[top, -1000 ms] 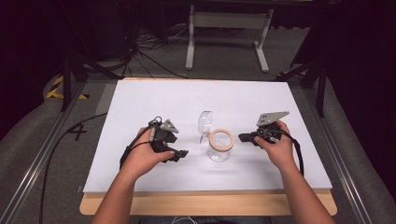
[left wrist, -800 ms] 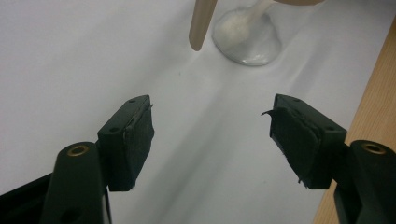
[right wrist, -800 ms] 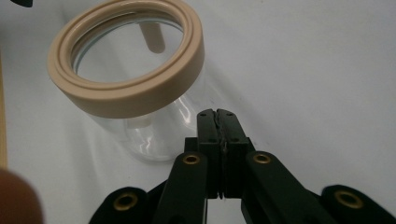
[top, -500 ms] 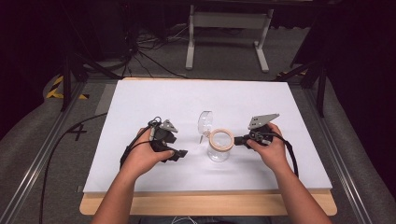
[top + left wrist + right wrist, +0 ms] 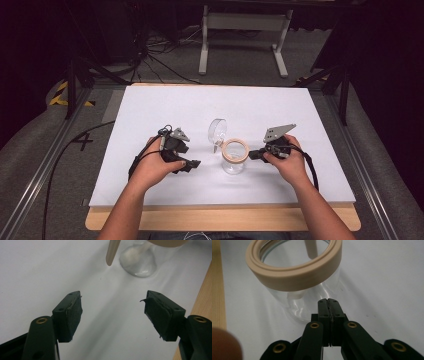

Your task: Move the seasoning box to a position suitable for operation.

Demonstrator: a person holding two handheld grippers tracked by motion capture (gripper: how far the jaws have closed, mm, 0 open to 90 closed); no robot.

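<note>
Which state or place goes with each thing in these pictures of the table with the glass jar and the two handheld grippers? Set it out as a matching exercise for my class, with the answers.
Column one:
1. left gripper
2. right gripper
3. glass jar
4. clear lid

Column two:
A. stands upright between the two grippers, with a tan ring at its mouth
B. jaws pressed together, empty, tips close to the jar's side
C. swung open, behind the jar's mouth
D. jaws wide apart, nothing between them

Pairs: 1-D, 2-B, 3-A, 4-C
</note>
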